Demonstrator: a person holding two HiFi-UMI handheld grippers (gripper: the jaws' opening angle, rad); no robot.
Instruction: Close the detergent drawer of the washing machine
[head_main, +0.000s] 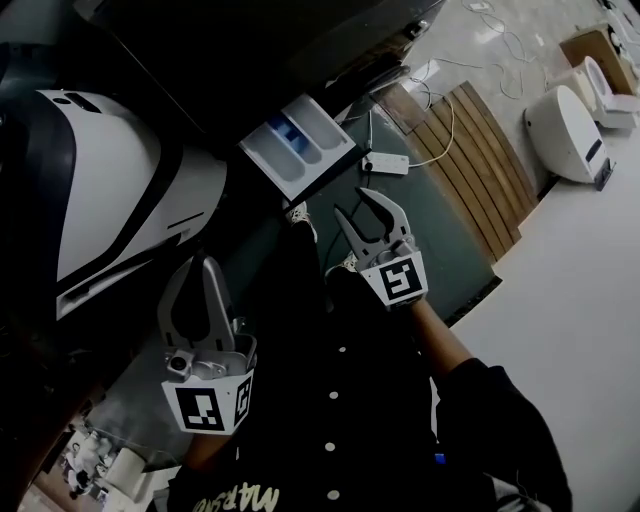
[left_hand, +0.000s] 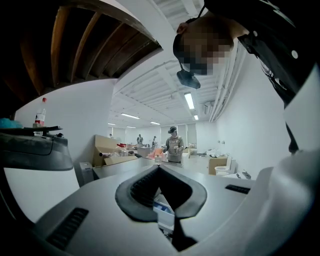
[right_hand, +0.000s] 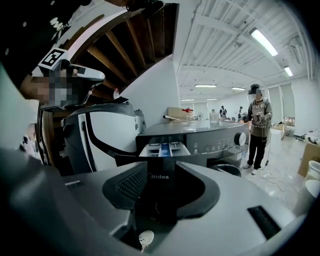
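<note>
While the detergent drawer (head_main: 298, 150) stands open beyond the fingers, the right gripper (head_main: 351, 203) gapes empty; the left gripper (head_main: 198, 263) is closed.

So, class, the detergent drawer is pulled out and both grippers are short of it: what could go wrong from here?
1. The right gripper is open; a jaw tip could dip into the detergent drawer's compartments instead of meeting its front.
2. An off-centre push might skew the drawer and jam it.
3. The power strip and cable lie close by: a trip hazard.
</note>
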